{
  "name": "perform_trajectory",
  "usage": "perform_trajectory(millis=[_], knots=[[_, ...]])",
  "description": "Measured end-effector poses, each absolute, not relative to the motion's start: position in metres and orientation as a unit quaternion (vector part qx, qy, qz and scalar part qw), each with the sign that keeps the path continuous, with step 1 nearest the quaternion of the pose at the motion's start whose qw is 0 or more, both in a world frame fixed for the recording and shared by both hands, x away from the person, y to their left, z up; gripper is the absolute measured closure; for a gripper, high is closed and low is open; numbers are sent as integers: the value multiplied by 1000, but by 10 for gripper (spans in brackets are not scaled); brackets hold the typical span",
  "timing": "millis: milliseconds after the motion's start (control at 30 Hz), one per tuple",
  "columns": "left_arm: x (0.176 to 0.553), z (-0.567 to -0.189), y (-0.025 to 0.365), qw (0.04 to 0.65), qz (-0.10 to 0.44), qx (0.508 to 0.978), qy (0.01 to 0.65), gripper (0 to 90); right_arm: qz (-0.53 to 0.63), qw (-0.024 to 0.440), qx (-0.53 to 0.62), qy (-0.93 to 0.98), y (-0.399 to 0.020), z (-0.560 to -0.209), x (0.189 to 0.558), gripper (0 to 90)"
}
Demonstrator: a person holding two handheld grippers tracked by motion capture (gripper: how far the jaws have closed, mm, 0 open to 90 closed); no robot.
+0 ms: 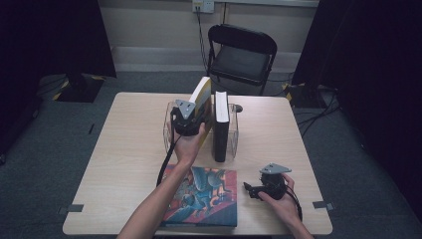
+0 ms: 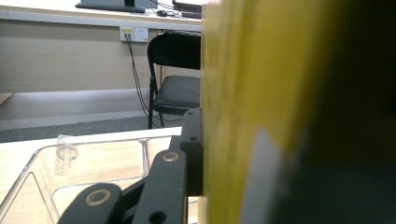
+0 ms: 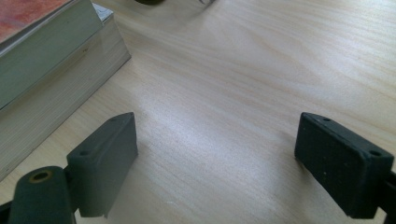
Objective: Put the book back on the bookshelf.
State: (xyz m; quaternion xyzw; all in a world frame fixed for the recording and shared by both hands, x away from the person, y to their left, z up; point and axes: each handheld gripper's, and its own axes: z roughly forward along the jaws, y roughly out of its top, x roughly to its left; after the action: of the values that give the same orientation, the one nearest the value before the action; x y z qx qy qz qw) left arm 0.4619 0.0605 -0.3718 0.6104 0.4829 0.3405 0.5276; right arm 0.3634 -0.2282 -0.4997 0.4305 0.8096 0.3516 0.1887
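My left gripper (image 1: 195,117) is shut on a yellow-covered book (image 1: 202,93), which it holds tilted over a clear plastic bin (image 1: 167,133). In the left gripper view the yellow book (image 2: 261,93) sits close up against one black finger (image 2: 190,144), with the bin (image 2: 46,158) below it; the other finger is hidden behind the book. A black book (image 1: 220,127) stands upright in the bin, just right of the yellow one. My right gripper (image 1: 250,189) rests near the table's front right, open, with bare wood between its fingers (image 3: 105,158).
A book with a colourful picture cover (image 1: 204,196) lies flat at the front of the wooden table (image 1: 124,144); its page edge (image 3: 51,93) is just left of my right gripper. A black folding chair (image 1: 241,52) stands behind the table.
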Motion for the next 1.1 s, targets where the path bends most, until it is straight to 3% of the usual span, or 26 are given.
perform_trajectory(millis=[1100], knots=[[461, -369, 68, 524, 333, 614, 487, 746, 352, 188, 432, 809, -228, -500, 363, 129]])
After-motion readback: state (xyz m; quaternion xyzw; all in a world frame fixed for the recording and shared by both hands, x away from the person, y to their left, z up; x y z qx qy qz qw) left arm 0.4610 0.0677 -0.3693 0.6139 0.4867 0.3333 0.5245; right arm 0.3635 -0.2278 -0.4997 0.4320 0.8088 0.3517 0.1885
